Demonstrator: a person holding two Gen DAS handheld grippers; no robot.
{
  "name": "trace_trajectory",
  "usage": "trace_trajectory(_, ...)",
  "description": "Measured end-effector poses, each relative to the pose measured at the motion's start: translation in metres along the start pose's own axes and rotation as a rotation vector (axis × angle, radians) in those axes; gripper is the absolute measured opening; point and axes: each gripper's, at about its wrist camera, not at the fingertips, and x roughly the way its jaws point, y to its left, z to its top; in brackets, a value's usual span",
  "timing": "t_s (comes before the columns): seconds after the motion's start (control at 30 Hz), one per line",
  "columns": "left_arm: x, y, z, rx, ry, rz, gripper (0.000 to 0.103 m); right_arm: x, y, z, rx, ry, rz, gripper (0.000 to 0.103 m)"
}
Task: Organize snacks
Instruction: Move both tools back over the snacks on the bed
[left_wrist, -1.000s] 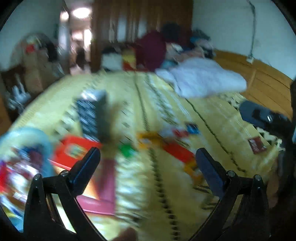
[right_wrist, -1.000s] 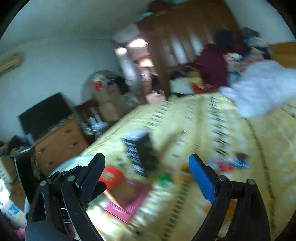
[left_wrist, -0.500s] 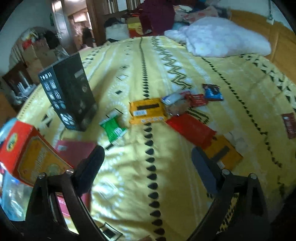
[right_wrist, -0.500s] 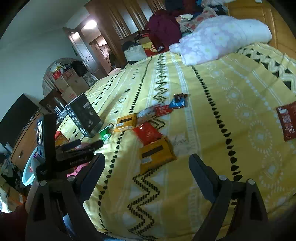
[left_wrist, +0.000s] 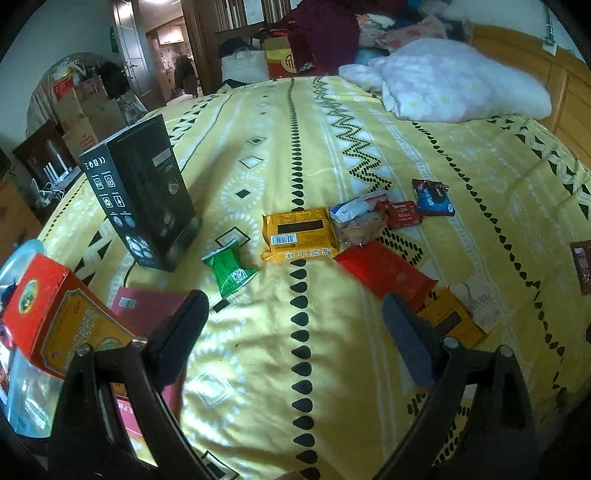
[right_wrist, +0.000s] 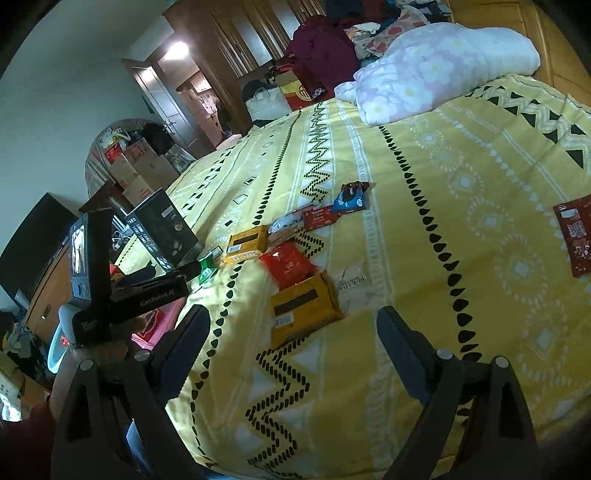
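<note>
Snack packets lie scattered on a yellow patterned bedspread (left_wrist: 288, 122): a green packet (left_wrist: 229, 267), a yellow packet (left_wrist: 299, 233), a red packet (left_wrist: 384, 271), a second yellow packet (left_wrist: 452, 323), a small red one (left_wrist: 402, 214) and a blue one (left_wrist: 432, 197). A dark red packet (right_wrist: 574, 230) lies apart at the right. My left gripper (left_wrist: 293, 325) is open and empty above the near bedspread. My right gripper (right_wrist: 293, 338) is open and empty just short of the yellow packet (right_wrist: 303, 308). The left gripper's body (right_wrist: 122, 291) shows in the right wrist view.
A tall black box (left_wrist: 142, 206) stands at the left. A red-and-gold box (left_wrist: 62, 317) and a flat pink box (left_wrist: 147, 306) lie at the near left edge, by a blue tub (left_wrist: 22, 387). A white quilt (left_wrist: 454, 83) lies at the far right.
Both grippers swung down from a blurred view of the room towards the bedspread and moved closer to the snacks. Both stayed open and empty.
</note>
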Motion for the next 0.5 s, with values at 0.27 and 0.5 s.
trace_trajectory(0.27, 0.002, 0.001, 0.002, -0.005, 0.001, -0.001, 0.095, 0.002, 0.000, 0.000, 0.000, 0.000, 0.002, 0.093)
trace_trajectory(0.5, 0.033, 0.026, -0.011, -0.140, 0.045, -0.173, 0.095, 0.012, -0.003, -0.003, 0.005, 0.018, 0.000, 0.093)
